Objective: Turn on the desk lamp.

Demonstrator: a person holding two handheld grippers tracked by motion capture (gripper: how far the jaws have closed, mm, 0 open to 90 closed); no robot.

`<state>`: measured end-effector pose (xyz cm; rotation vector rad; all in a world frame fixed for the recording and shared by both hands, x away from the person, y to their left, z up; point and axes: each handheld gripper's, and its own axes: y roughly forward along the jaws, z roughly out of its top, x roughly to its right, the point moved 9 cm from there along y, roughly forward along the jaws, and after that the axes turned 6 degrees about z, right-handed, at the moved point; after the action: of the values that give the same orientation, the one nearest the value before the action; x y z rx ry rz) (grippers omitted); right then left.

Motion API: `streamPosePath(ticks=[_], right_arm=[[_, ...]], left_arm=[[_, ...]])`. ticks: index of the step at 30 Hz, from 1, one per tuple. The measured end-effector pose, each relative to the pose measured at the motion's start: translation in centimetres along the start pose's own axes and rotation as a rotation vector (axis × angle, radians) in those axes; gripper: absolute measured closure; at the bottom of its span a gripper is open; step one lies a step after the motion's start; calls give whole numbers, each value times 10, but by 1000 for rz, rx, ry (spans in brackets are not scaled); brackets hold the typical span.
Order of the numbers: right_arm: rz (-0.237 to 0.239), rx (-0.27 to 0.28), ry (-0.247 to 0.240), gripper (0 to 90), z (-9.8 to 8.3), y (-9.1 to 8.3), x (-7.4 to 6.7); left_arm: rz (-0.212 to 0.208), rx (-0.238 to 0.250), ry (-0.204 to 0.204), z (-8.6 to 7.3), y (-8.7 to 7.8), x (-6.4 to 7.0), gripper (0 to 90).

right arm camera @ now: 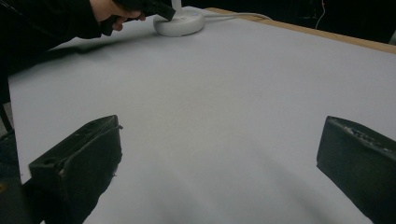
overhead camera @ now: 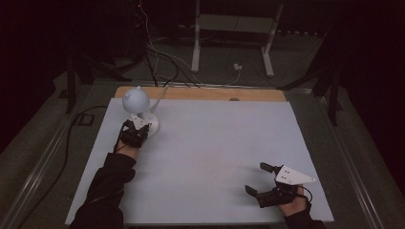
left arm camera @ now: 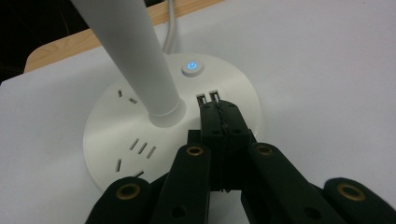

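A white desk lamp stands at the table's far left, its round head (overhead camera: pixel 136 99) above a round base (overhead camera: pixel 152 125). In the left gripper view the base (left arm camera: pixel 116 121) carries socket slots, two USB ports and a power button (left arm camera: pixel 193 68) glowing blue, with the stem (left arm camera: pixel 135 56) rising from its middle. My left gripper (left arm camera: pixel 220 108) is shut with nothing between its jaws, its tips over the base just short of the USB ports. In the high view the left gripper (overhead camera: pixel 141 123) sits at the base's near side. My right gripper (overhead camera: pixel 256 178) stands open at the front right. Between the right gripper's (right arm camera: pixel 219 135) jaws lies bare table.
A white sheet (overhead camera: pixel 215 143) covers the table, with a wooden strip (overhead camera: pixel 200 93) showing along the far edge. The lamp's white cable (overhead camera: pixel 160 93) runs off the back. Beyond the table, cables and a white metal stand (overhead camera: pixel 234 28) sit on the dark floor.
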<state>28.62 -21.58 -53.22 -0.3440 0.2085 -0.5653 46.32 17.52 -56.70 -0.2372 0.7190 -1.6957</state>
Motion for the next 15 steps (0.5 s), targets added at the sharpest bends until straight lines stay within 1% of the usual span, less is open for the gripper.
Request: streamPosePath(ticks=[1, 2, 3, 4, 5, 7, 10, 11, 12, 13, 15], right_arm=[[1, 0, 0, 0, 0, 0, 0], [1, 0, 0, 0, 0, 0, 0], [1, 1, -1, 0, 0, 0, 0], [1, 1, -1, 0, 0, 0, 0], [2, 2, 1, 0, 0, 0, 0], [2, 1, 0, 0, 0, 0, 0], [-1, 4, 0, 0, 0, 0, 0], [0, 3, 0, 0, 0, 0, 1], [0, 3, 0, 0, 0, 0, 1], [0, 2, 0, 0, 0, 0, 0], [0, 0, -2, 0, 0, 0, 0]], left_arm=[[2, 6, 1, 0, 0, 0, 900], [6, 1, 16, 0, 0, 0, 900], [7, -5, 8, 1, 0, 0, 900], [1, 3, -8, 2, 0, 1, 900], [2, 15, -14, 2, 0, 1, 900], [17, 14, -25, 2, -1, -1, 900], [13, 32, -63, 7, -6, -4, 900], [11, 41, -73, 9, -7, -4, 859], [9, 43, -81, 10, -9, -4, 859], [8, 43, -93, 11, -10, -4, 832], [-3, 41, -113, 12, -11, -3, 806]])
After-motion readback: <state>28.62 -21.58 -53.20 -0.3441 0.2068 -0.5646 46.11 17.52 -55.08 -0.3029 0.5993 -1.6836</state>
